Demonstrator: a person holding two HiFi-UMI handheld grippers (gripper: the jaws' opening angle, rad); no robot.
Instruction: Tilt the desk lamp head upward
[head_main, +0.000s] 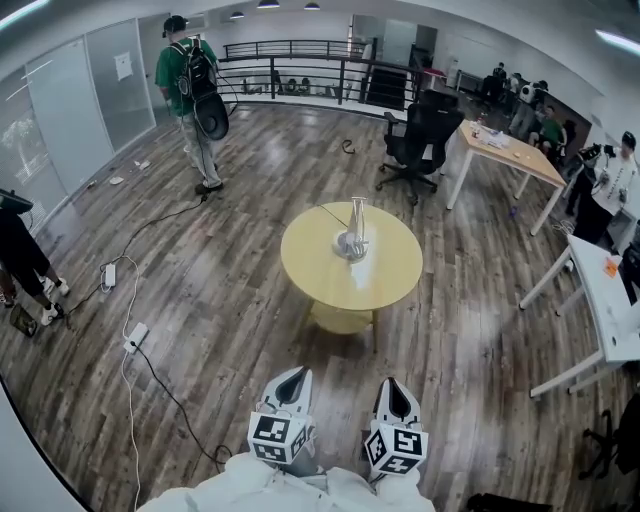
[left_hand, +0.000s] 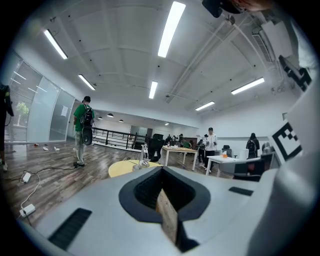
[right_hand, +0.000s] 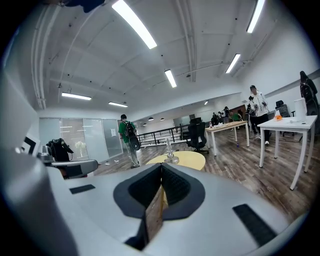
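Note:
A small silver desk lamp (head_main: 353, 236) stands near the middle of a round yellow table (head_main: 385, 285); its cord trails off to the upper left. It shows far off as the lamp (left_hand: 144, 159) in the left gripper view and as the lamp (right_hand: 170, 154) in the right gripper view. Both grippers hang side by side well short of the table, over the wooden floor. My left gripper (head_main: 291, 383) is shut with nothing in it, and so is my right gripper (head_main: 396, 394). Their jaws meet edge to edge in both gripper views.
A person in green (head_main: 192, 95) with a backpack stands at the back left. A black office chair (head_main: 421, 140) and a white desk (head_main: 505, 150) sit behind the table; another desk (head_main: 600, 310) is at right. Cables and a power strip (head_main: 135, 337) lie on the floor at left.

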